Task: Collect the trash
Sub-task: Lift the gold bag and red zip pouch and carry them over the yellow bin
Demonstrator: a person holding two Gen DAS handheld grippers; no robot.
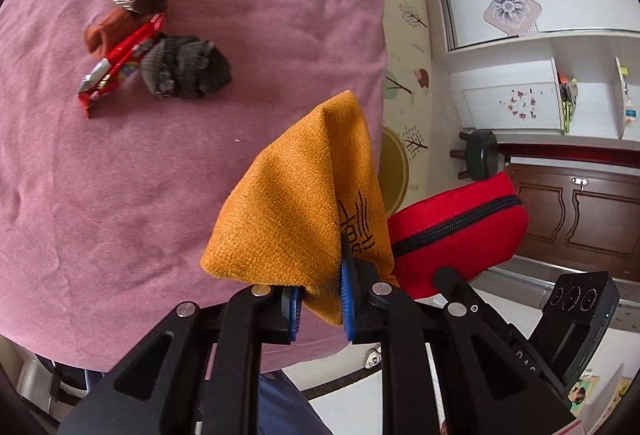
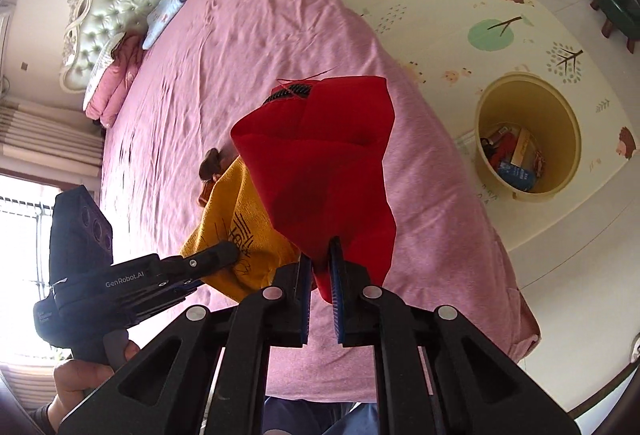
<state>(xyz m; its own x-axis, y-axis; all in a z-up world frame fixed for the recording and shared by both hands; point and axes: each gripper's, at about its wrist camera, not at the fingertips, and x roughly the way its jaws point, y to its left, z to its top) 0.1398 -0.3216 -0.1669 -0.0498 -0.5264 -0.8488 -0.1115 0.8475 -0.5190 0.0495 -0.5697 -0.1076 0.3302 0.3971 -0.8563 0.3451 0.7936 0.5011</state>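
Left claw [image 1: 320, 309], right claw [image 2: 320, 299]: black frames, blue pads, silver rivets; trousers possibly blue.

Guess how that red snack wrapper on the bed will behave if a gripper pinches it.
The red snack wrapper looks like thin glossy film, so probably very light and a bit slippery. It lies creased and flat, so likely floppy, sagging from one pinched end. It leans against the rolled socks, which may shift when it lifts.
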